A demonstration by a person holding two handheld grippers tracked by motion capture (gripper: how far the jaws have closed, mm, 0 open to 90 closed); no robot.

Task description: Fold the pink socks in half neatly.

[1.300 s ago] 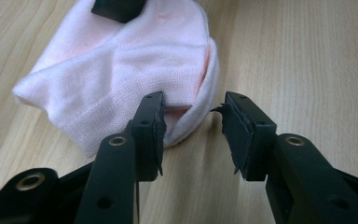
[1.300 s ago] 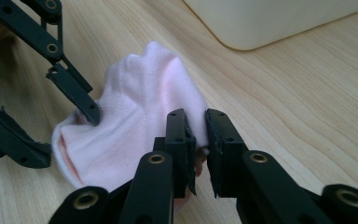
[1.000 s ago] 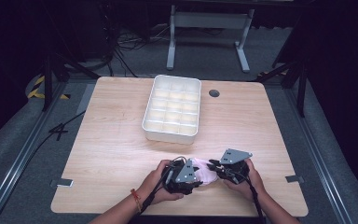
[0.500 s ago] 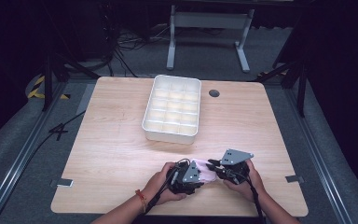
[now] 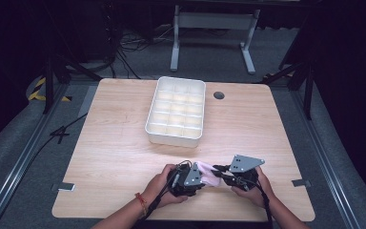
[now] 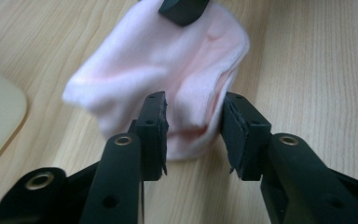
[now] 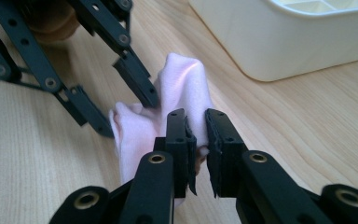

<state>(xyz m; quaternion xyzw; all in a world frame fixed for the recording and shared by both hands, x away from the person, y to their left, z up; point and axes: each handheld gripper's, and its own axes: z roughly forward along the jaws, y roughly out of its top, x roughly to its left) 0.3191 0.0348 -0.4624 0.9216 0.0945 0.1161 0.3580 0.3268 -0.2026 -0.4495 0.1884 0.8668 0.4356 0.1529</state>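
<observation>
Pink soft cloth [image 7: 184, 88] hangs pinched by the right gripper [image 7: 200, 133] so the left gripper [image 6: 193, 128], jaws just closing around its end, can take hold.

White plastic compartment tray [image 7: 307, 37] cut by the right gripper view's top edge; cream corner [image 6: 0, 126] cut at left. Pink soft cloth [image 6: 168, 70] top cropped, far edge blurred. Cloth [image 5: 208, 174] mostly hidden between hand-held grippers in high view.

Black hand-held gripper [image 5: 201, 177]; orange wristband [image 5: 141, 203]
</observation>
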